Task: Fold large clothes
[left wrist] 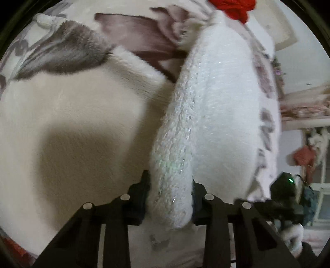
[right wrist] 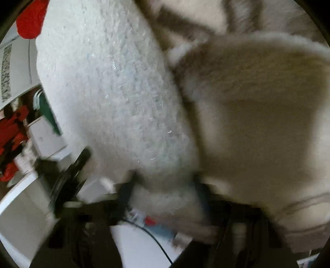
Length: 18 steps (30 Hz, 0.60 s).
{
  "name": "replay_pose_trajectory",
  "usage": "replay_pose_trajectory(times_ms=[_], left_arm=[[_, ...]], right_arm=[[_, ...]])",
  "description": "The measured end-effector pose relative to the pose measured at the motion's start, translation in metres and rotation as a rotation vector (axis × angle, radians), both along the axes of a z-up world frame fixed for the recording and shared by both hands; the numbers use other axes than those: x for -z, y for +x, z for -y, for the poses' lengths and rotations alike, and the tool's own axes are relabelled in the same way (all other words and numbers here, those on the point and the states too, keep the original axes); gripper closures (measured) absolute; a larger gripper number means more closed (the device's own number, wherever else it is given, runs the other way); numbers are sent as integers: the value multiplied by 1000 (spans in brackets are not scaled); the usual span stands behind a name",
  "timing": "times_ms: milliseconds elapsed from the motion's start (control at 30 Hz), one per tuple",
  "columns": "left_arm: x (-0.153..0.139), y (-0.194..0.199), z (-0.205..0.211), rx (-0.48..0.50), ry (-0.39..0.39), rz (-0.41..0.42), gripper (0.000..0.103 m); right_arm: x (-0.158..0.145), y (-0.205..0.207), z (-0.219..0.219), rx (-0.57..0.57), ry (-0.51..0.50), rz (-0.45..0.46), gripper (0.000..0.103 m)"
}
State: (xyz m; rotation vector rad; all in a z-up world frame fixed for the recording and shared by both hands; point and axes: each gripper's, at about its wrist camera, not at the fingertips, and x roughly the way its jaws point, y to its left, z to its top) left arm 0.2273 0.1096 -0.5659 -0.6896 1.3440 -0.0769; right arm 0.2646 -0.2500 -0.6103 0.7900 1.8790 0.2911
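A white fuzzy knit garment (left wrist: 208, 107) with glittering threads hangs in a long fold above a plush blanket (left wrist: 68, 115). My left gripper (left wrist: 170, 198) is shut on the garment's lower edge, with the cloth pinched between both black fingers. At the lower right of the left wrist view the other gripper (left wrist: 286, 198) shows as a dark shape with a green light. In the blurred right wrist view the same white garment (right wrist: 115, 92) fills the left half. My right gripper (right wrist: 165, 193) is shut on a bunched edge of it.
The blanket (right wrist: 257, 127) is cream with grey and mauve flower prints and covers the surface below. A red cloth (left wrist: 233, 8) lies at its far end. Furniture, red items (right wrist: 12, 132) and a white cabinet stand beyond the garment at the left of the right wrist view.
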Motion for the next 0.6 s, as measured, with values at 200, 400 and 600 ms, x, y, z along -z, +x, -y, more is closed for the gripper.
replay_pose_trajectory(times_ms=[200,400,600], left_arm=[[23,-7,-25,-50,-155,-52,54],[58,23,-34,-25,-285,-42,38],[38,26,-14,60,-141,118,79]], right_arm=[[-8,-5,7,-29,-20,60,83],[13,14,24,82,185,75,34],[47,31,-13,141,268,85,32]])
